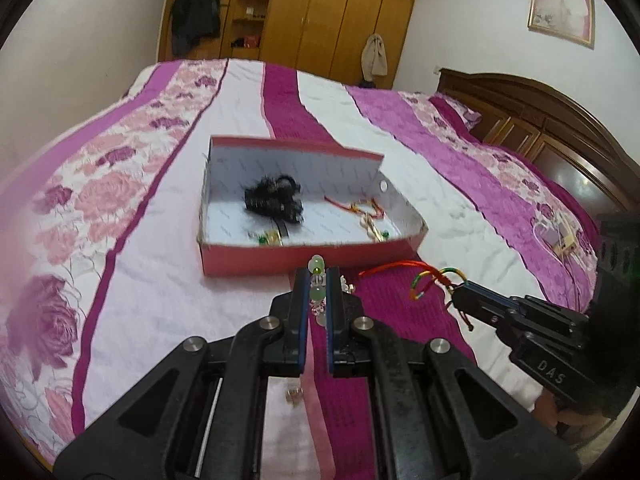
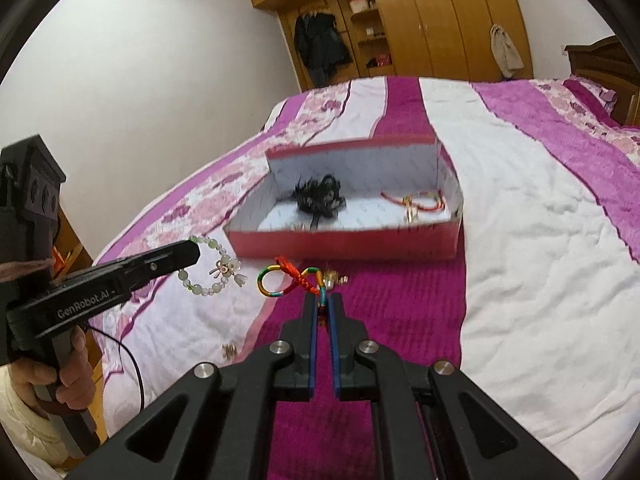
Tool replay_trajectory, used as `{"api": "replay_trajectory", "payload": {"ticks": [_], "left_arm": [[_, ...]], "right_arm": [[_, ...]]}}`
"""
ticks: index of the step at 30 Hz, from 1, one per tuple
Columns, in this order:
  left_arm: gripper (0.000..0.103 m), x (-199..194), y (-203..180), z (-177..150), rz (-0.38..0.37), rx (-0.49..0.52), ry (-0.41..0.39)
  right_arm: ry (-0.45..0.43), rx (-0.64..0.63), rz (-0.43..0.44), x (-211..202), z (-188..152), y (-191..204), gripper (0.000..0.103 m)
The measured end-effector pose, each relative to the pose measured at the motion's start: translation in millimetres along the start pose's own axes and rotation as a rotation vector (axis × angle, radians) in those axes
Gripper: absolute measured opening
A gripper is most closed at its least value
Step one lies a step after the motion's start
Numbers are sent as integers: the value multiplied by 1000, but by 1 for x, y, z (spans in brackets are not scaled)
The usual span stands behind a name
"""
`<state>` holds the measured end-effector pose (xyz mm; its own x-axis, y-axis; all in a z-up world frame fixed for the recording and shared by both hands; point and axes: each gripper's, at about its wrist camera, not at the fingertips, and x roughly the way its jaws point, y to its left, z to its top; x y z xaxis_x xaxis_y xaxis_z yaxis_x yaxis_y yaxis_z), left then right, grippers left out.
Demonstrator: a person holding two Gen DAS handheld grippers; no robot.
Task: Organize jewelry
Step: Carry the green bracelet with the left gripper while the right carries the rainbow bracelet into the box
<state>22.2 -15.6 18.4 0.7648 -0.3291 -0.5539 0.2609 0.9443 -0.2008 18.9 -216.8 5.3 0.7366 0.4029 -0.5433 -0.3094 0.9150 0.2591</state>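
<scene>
A red box with a white inside sits on the bed; it also shows in the right wrist view. It holds a black hair piece and a red cord bracelet. My left gripper is shut on a pale green bead bracelet, held just above the bed in front of the box. My right gripper is shut on a multicoloured cord bracelet, also seen in the left wrist view, just right of the beads.
A small gold piece lies on the magenta stripe by the cord, another small piece lies nearer on the white quilt. A wooden wardrobe stands behind the bed, the headboard at right. A charger with cable lies on the quilt.
</scene>
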Motion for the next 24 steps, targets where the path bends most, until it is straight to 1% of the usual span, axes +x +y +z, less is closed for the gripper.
{"api": "replay_trajectory", "payload": {"ticks": [5,15,22,24], "left_arm": [[0,3,-1,8,22,1,-45],[0,13,-4,20,101,27,-156],[0,27,-2,29,144,12,-204],[0,33,0,31,143,8,-207]], "right_arm": [[-55,-4,-11,-3,13,1,7],[-118,-18,-53,9,31,1,7],[-149,-26,-92,25,40,-1,7],[-164,-31,-104,30,43,-3,7]]}}
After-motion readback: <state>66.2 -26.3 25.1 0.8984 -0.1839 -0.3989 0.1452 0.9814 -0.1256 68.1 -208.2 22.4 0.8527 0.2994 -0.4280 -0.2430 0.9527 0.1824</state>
